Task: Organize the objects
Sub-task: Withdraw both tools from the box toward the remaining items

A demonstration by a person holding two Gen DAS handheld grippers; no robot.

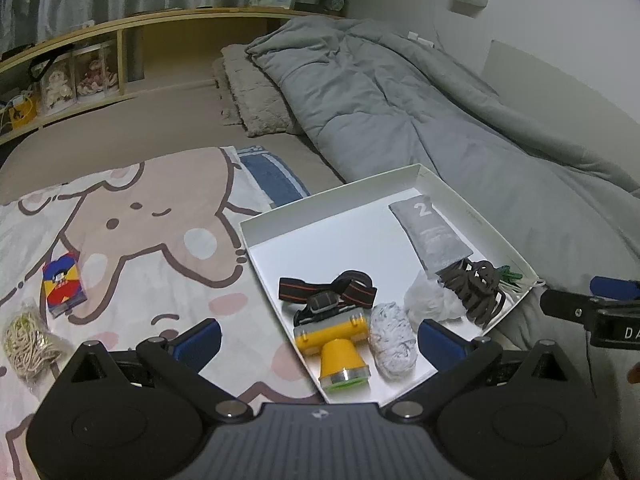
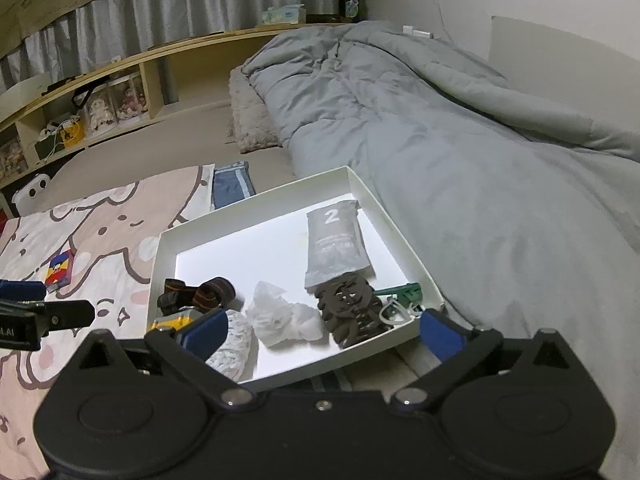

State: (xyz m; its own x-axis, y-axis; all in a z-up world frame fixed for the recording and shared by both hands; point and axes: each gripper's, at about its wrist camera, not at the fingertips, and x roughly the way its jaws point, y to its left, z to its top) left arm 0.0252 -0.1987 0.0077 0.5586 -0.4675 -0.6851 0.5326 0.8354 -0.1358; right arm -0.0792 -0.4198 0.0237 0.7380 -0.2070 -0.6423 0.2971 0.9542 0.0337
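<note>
While both hand-held grippers, left (image 1: 318, 340) and right (image 2: 322, 330), hover spread and empty, a white tray (image 1: 256, 236) lies on the bed. Inside, a yellow headlamp (image 1: 334, 338) points its lens toward the camera beside a white bundle (image 1: 390, 340); a grey pouch (image 2: 336, 246) runs lengthwise, its near end hidden under a dark hair clip (image 2: 352, 308).

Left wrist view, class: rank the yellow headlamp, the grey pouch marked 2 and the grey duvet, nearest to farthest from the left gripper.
1. Yellow headlamp, near end of the white tray.
2. Grey pouch, tray's far right.
3. Grey duvet, beyond the tray.
</note>
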